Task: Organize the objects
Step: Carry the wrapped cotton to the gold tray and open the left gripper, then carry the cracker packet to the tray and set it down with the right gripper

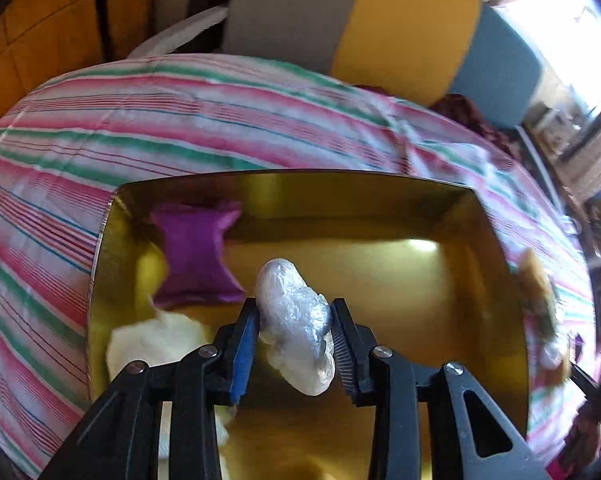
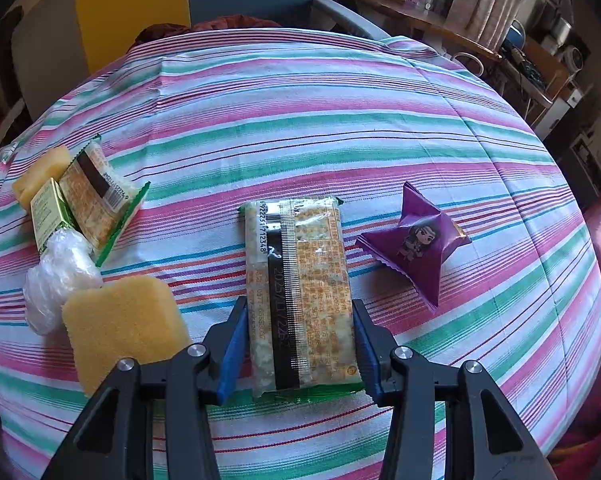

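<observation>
Left gripper [image 1: 294, 322]: hung over the gold tray, a crumpled clear plastic bundle [image 1: 296, 320] between its jaws; the left pad lay against the bundle, a thin gap seemed to show at the right pad, so a firm grip could not be confirmed.
Right gripper [image 2: 298, 344]: straddled the lower half of a rice-cracker packet [image 2: 300, 300]; both blue pads sat at the packet's long edges, grasping it, the packet lying flat on the cloth.
Gold tray [image 1: 480, 280]: shiny, rectangular, resting on the striped cloth [image 1: 180, 120].
Tray contents: purple sachet [image 1: 196, 256] near the far-left corner; a pale cream lump [image 1: 152, 344] at the near-left side, partly behind the gripper's arm.
Tray right rim: some tan and white items, blurred, not identifiable.
Striped cloth, right wrist view: purple pyramid sachet [image 2: 416, 240] with a cartoon figure, just right of the packet, apart from it.
Left cluster on cloth: yellow sponge [image 2: 120, 320] nearest; clear plastic wad [image 2: 56, 280] touching its far-left edge; small green box [image 2: 48, 216] and second cracker packet [image 2: 100, 196] beyond; a pale yellow block [image 2: 36, 176] at the far end.
Background: yellow and blue panels, cluttered shelves at right.
</observation>
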`<state>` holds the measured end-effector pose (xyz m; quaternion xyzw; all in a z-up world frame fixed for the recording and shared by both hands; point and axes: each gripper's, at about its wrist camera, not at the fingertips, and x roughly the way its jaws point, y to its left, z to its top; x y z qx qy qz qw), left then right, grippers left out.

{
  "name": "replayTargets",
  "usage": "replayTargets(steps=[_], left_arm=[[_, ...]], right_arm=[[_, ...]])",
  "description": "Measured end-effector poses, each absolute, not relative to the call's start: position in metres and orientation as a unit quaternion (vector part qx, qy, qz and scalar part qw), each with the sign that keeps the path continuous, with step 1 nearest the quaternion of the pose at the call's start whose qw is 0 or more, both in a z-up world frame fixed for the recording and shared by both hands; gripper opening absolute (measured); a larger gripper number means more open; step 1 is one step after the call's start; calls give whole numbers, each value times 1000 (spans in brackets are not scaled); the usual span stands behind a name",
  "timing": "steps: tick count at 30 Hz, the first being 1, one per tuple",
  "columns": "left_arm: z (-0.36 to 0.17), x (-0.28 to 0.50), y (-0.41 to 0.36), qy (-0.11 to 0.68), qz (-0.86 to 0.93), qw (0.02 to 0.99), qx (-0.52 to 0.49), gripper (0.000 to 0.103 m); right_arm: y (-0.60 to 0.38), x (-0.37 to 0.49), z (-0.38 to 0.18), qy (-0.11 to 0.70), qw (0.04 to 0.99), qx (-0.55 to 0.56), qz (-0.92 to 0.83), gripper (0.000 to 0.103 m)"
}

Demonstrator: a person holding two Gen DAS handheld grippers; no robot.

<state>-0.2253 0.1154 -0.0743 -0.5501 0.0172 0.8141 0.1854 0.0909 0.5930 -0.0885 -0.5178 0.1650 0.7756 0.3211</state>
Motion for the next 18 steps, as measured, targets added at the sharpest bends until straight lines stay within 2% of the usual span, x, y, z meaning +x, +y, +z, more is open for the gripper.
replayTargets(steps=[2,6,18], left_arm=[[-80,-228,113,35,814,154,-559,43],[-70,-217,106,33,820,159,-548,55],[-9,-120,90,49,882,183,-432,55]], right_arm=[[592,88,-90,164,321,-518,776,49],[593,87,-90,163,321,-518,776,49],[588,85,-90,143,329,-513,780,47]])
